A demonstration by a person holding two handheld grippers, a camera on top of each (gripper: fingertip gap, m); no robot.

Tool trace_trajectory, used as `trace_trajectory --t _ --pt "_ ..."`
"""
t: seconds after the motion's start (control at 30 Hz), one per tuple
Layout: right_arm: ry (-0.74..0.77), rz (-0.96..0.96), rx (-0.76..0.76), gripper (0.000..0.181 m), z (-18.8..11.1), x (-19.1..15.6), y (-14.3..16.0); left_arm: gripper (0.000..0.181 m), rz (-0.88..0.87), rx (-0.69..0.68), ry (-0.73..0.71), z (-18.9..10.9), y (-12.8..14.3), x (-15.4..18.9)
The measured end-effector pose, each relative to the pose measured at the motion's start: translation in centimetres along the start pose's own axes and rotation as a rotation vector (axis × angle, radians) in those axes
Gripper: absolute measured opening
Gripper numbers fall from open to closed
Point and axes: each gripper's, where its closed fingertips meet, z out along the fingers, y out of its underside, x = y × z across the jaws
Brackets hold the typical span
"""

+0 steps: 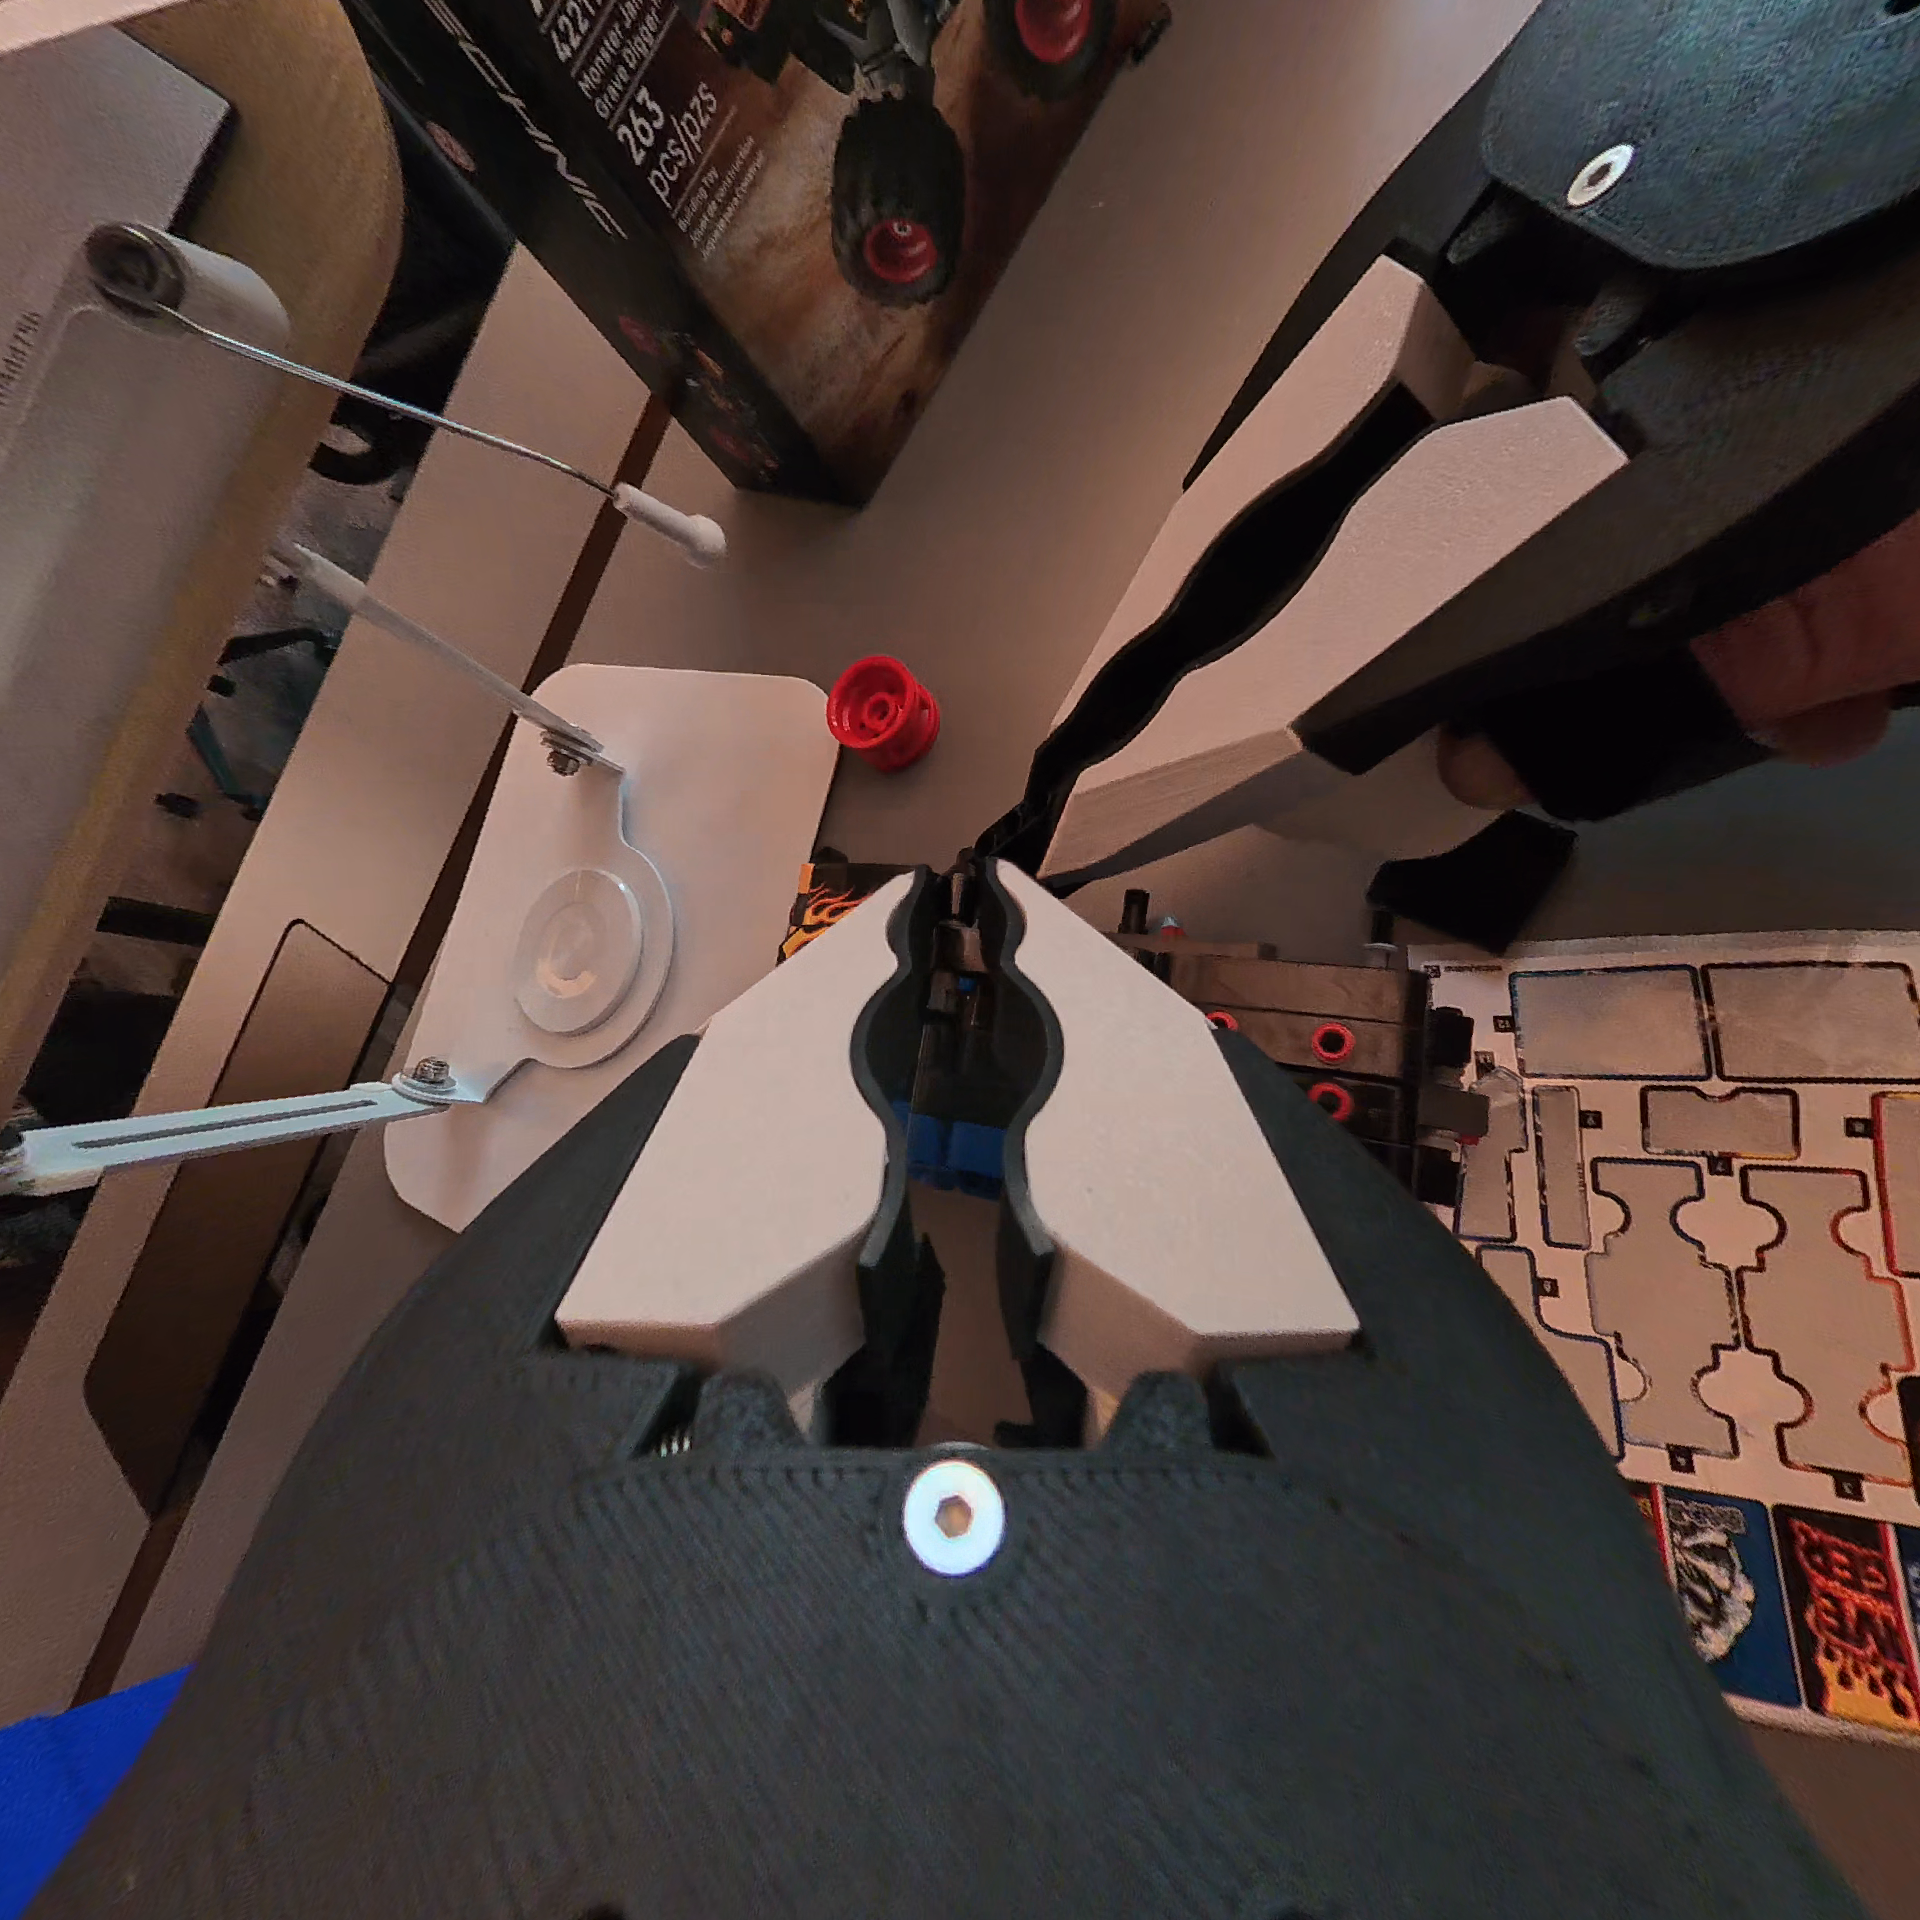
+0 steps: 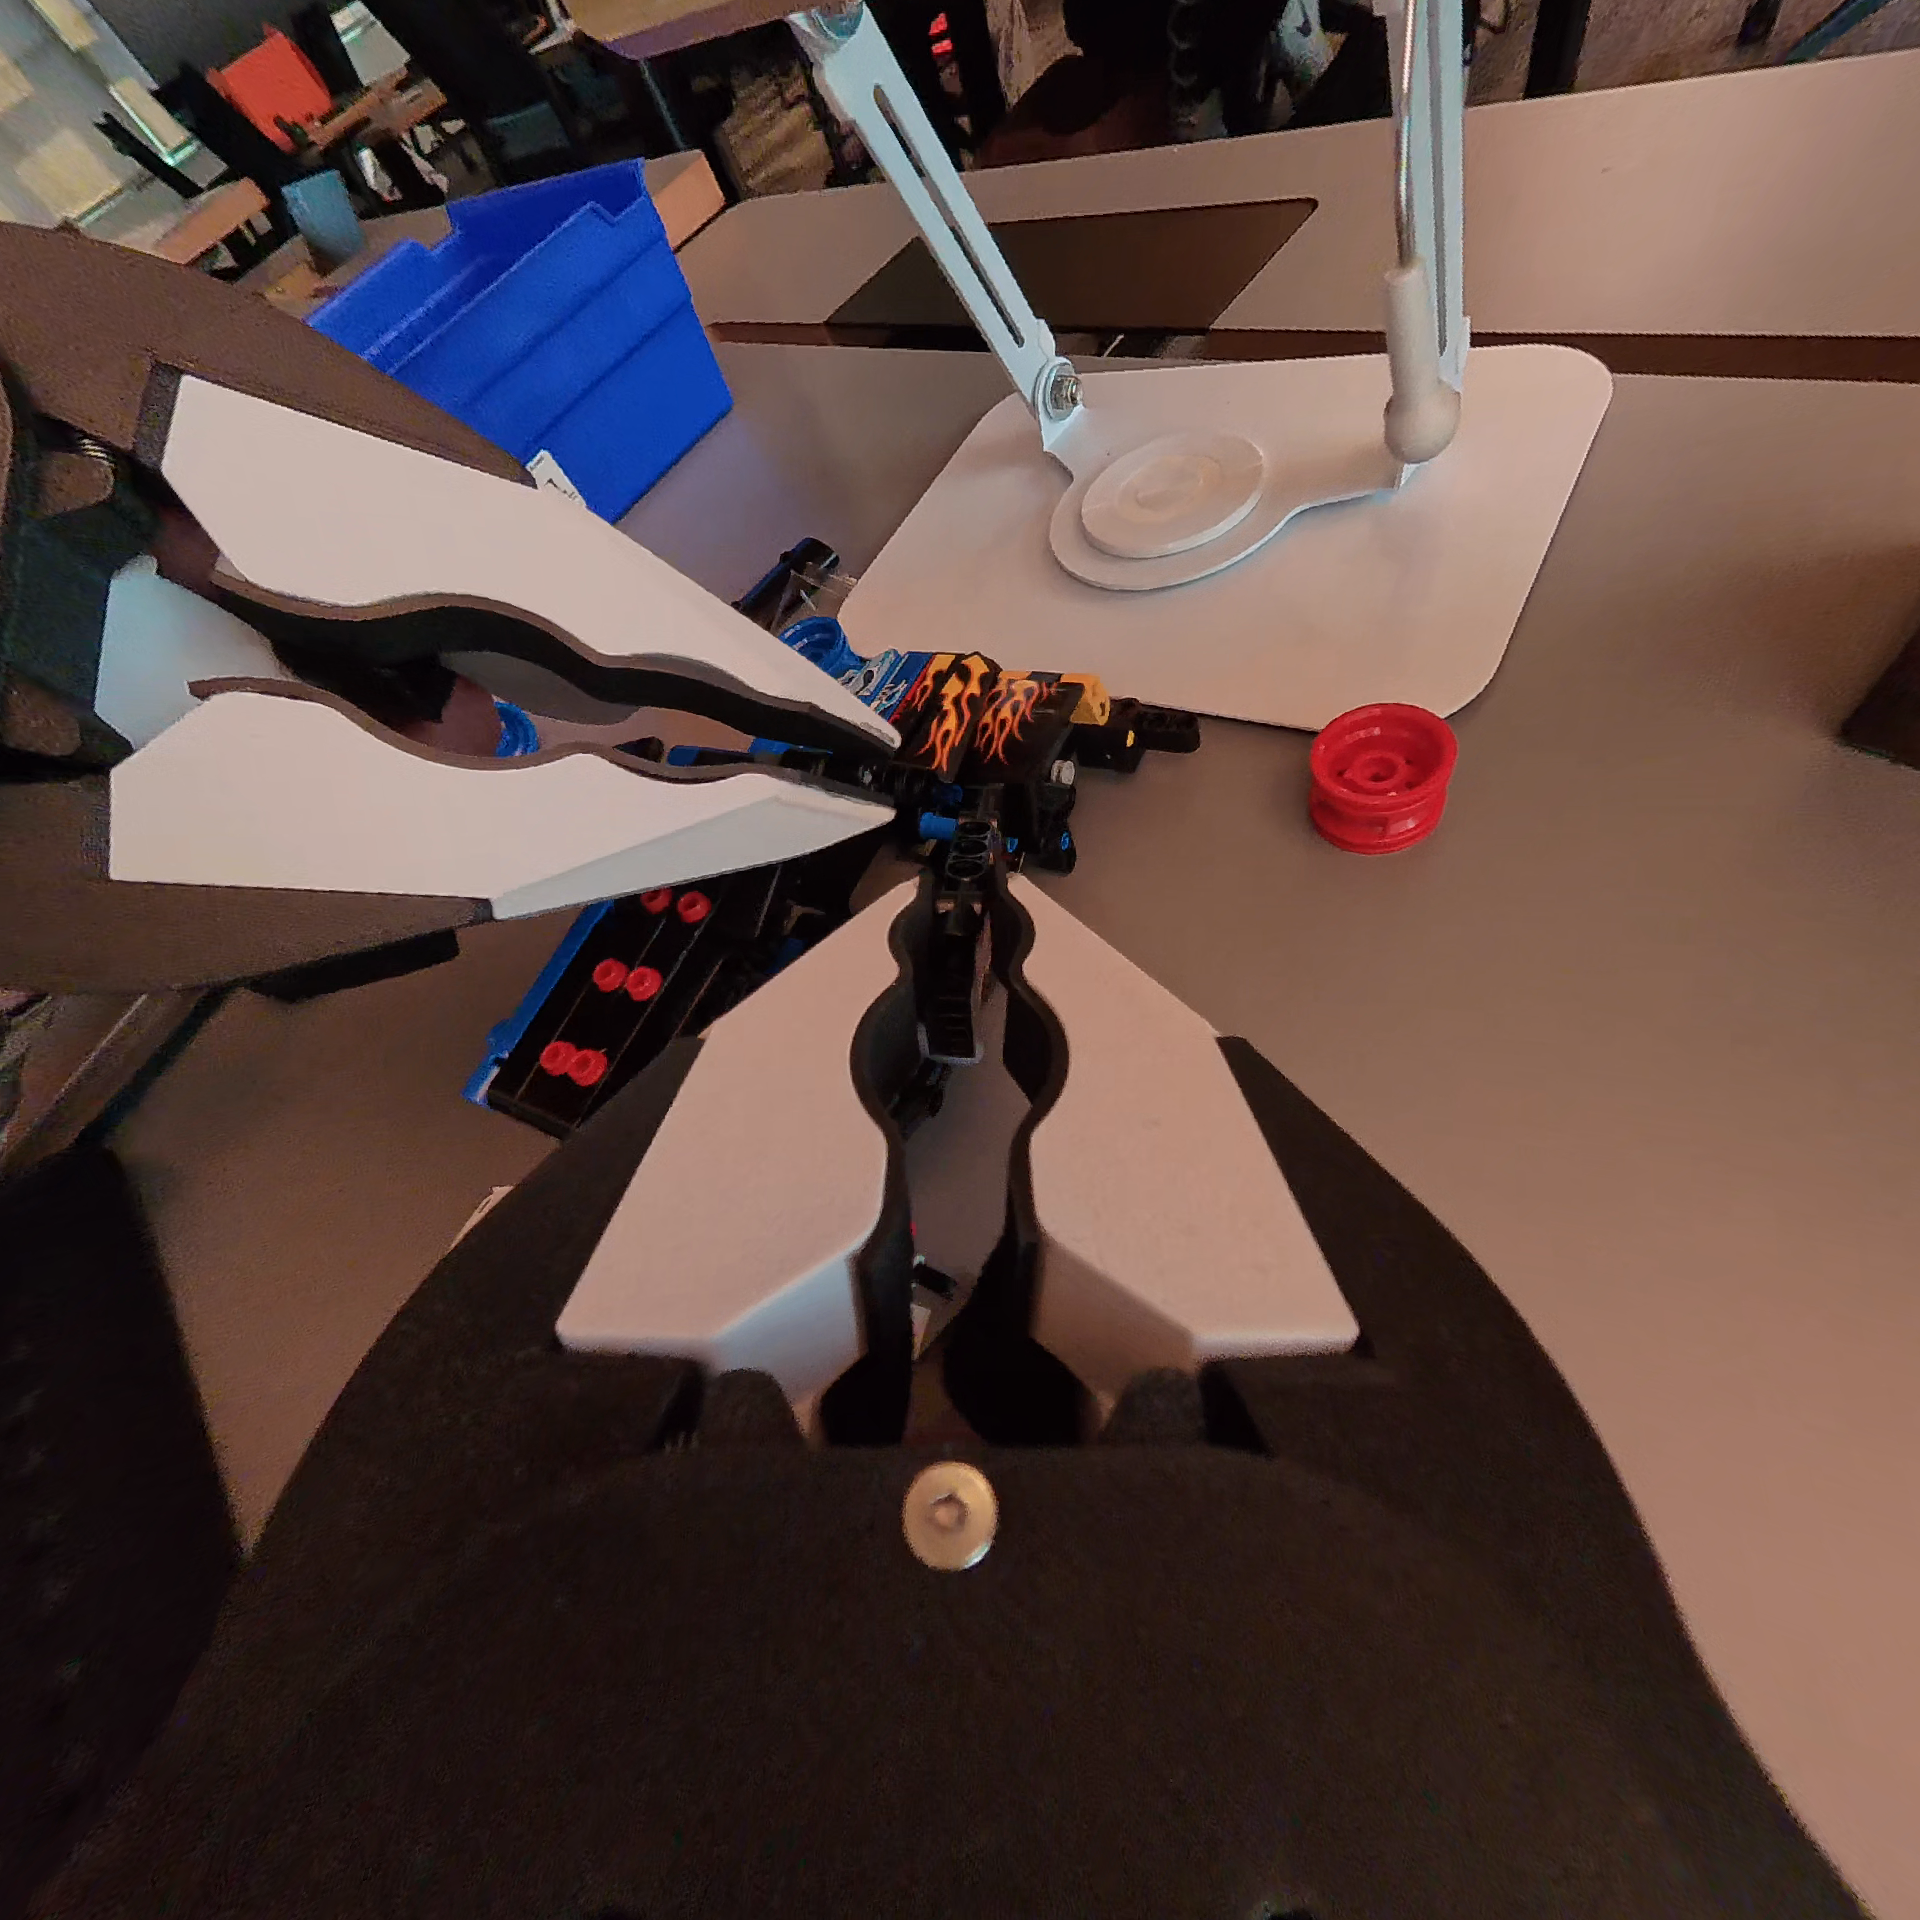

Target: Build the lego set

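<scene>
Both grippers, left gripper point(image 1: 961, 883) and right gripper point(image 2: 961, 894), are pinching the rigid, lightweight lego model point(image 2: 987, 727) between their fingers, gripping its stiff black beams, not its snap-off flame panels.

L tool point(image 1: 961, 883) & R tool point(image 2: 961, 894) both pinched nearly closed, tips meeting nose-to-nose at an angle, a hand point(image 1: 1808, 686) gripping R tool's body.

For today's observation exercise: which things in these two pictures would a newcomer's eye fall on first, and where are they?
First, the left gripper and right gripper, tips converging at the centre on the half-built Lego truck with its orange flame panels. Next, the lone red wheel hub on the table beside the white lamp base, and the bright blue bin behind.
</scene>
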Motion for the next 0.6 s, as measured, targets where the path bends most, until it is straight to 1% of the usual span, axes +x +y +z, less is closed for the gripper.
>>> trace_trajectory --t 0.17,0.33,0.43,0.6 --pt "0.047 -0.050 0.002 0.009 0.08 -0.58 0.20 0.007 -0.004 0.045 -0.055 -0.16 -0.17 -0.15" --pt "0.072 -0.077 0.007 0.008 0.04 -0.64 0.08 0.006 -0.034 0.082 -0.069 -0.33 -0.14 -0.21" --pt "0.048 -0.043 0.009 0.008 0.00 -0.65 -0.15 0.006 -0.026 0.090 -0.081 -0.33 -0.22 -0.24" --pt "0.052 -0.076 0.003 0.009 -0.08 -0.76 -0.26 0.007 -0.019 0.105 -0.100 -0.42 -0.29 -0.27"
